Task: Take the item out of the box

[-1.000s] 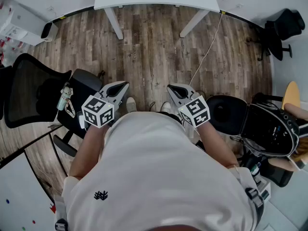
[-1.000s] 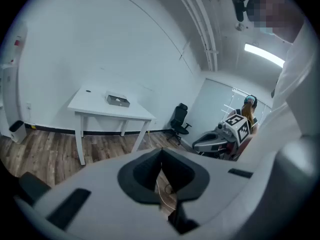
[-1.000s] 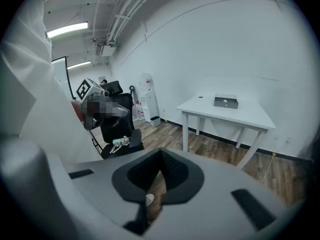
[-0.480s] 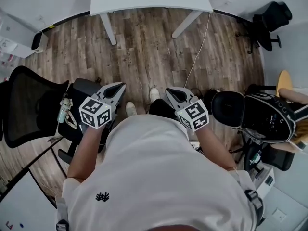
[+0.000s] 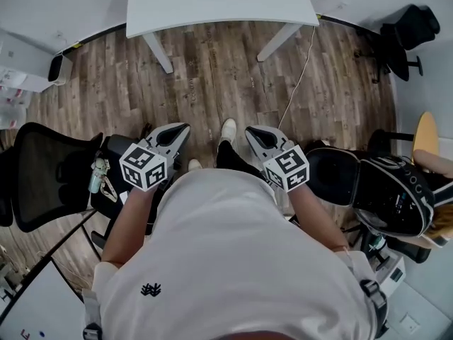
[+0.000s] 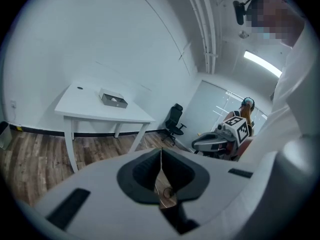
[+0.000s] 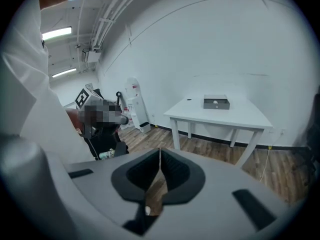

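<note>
Nothing was done yet: left gripper [image 5: 178, 129] and right gripper [image 5: 255, 132] were closed and empty, and the item [image 7: 215, 102] lay in the box [image 7: 223, 104] on the far table [image 5: 212, 4].

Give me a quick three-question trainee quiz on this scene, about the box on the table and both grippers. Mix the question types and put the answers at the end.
1. True or false: the shallow grey box sits on top of the white table.
2. Multiple choice: the jaws of the left gripper are A) wide apart, B) closed together with nothing between them, C) clamped on the box.
3. Fill in the blank: the right gripper holds nothing and its jaws are ____.

Key: 1 true; 2 B; 3 shut.
</note>
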Demonstrator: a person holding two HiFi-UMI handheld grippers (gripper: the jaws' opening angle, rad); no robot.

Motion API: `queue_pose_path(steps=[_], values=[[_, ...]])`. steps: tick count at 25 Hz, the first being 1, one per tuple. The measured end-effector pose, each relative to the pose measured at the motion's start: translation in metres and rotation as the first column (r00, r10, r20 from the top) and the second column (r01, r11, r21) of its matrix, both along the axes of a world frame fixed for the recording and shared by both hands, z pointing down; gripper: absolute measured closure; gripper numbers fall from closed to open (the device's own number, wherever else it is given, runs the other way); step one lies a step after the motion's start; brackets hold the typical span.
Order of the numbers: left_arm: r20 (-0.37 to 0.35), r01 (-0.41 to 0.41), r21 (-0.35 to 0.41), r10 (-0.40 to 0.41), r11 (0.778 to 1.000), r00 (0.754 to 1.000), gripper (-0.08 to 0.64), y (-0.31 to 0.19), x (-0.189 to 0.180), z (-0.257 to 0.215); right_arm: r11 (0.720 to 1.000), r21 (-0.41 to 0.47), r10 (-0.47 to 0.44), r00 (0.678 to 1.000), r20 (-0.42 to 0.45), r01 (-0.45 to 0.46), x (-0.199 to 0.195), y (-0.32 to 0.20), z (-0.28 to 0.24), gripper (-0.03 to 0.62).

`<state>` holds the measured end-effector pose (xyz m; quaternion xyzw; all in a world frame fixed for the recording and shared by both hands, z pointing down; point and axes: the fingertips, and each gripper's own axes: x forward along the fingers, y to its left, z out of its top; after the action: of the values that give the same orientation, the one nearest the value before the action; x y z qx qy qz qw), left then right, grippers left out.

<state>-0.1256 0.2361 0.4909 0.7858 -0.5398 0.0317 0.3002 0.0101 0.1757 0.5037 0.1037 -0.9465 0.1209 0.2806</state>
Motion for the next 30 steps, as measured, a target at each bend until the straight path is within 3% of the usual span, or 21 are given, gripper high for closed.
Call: queue_pose_path(steps=[6,12,22,30], values=[[0.035,0.011,-0.019,-0.011,1.000,0.999,0.551,-0.091,-0.010,-0.009,1.000,-0.015,-0.021,0.999,0.028,0.021,-0.015,-0.085,-0.003,0.557],[0.062,0.007,-0.029,-0.005,1.000,0.998,0.529,-0.180,0.008,-0.009,0.999,-0.029,-0.022,0.998,0.050,0.024,0.009,-0.167,0.001,0.546],[0.095,0.002,-0.037,0.002,0.999,0.995,0.505,-0.260,0.009,-0.001,0.996,-0.035,0.083,0.994,0.067,-0.081,0.042,-0.223,0.012,0.548],[0.145,0.011,-0.022,-0.008,1.000,0.989,0.494,-0.308,-0.033,-0.002,0.976,-0.022,0.216,0.974,0.071,-0.215,0.058,-0.218,0.012,0.548]])
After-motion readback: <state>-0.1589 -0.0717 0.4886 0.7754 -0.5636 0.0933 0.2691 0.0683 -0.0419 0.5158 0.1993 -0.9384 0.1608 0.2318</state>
